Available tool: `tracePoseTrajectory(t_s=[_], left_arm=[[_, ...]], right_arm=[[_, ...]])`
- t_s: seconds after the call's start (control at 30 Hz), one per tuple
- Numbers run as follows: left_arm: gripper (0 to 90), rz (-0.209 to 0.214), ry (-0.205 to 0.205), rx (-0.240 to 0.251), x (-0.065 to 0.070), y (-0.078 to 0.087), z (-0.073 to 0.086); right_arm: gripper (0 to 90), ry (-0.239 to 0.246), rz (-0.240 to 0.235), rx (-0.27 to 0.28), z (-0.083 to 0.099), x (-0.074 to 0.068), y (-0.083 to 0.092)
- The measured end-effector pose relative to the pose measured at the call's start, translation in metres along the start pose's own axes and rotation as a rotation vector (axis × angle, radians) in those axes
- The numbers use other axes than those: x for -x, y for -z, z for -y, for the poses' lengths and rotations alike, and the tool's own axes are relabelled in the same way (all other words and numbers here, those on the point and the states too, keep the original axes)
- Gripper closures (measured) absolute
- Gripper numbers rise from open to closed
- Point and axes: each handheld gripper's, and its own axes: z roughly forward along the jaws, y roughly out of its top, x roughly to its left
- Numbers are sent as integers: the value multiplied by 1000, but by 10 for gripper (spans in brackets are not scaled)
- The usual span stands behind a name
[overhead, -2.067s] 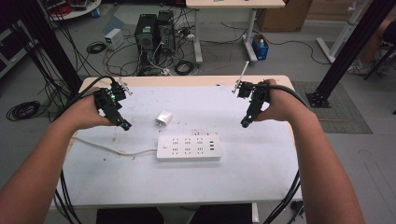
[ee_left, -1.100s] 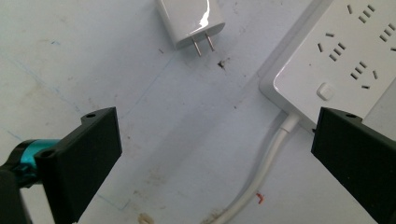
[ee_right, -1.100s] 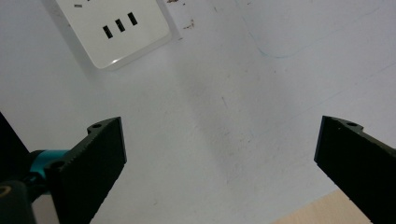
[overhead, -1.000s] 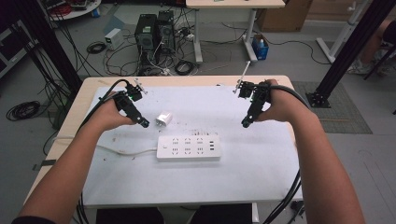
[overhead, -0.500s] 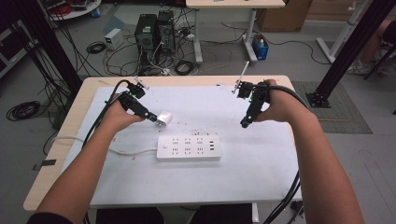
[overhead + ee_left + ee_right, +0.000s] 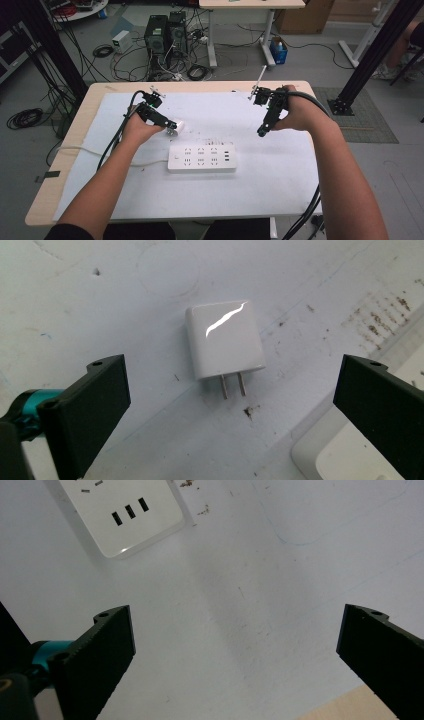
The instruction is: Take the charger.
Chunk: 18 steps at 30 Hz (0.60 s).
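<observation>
High view: left gripper (image 6: 169, 126) now over the white charger (image 6: 176, 127) just above the power strip (image 6: 201, 158), having crossed from the table's left edge; right gripper (image 6: 262, 131) unmoved. Left gripper view: jaws spread, released, charger flat between; glossy shell could slip or pivot under an off-centre pinch. Right gripper view: jaws wide, holding nothing.

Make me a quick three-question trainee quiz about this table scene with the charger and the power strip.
1. True or false: the left gripper is shut on the small glossy white two-prong charger plug.
2. Which lies nearer the person: A, the plug, or B, the long white plastic power strip?
3. Fill in: the right gripper has its fingers ____.

Key: 1 false, it is open with the plug lying between the fingers, untouched; 2 B; 3 open.
</observation>
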Motion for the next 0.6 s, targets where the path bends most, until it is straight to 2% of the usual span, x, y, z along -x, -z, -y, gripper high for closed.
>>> tracePoseTrajectory(t_s=[0.07,0.13,0.17,0.23,0.37,0.43,0.6], left_arm=[[17,22,16,-6,-1,-7,-1],[17,22,16,-6,-1,-7,-1],[17,28,33,-2,-1,-16,-3],[17,24,26,-3,0,-22,-3],[17,-13,23,-8,1,-30,-3],[17,-23,32,-4,1,-33,-2],[25,-20,41,-1,1,-38,-2]], right_arm=[[15,-1,-1,2,0,0,0],[15,-2,1,2,0,1,0],[15,-2,1,2,0,1,0],[15,-6,0,5,-1,1,-1],[15,-1,-1,2,-3,0,-2],[15,-4,3,-1,-3,1,-2],[15,-9,2,-1,-3,1,-2]])
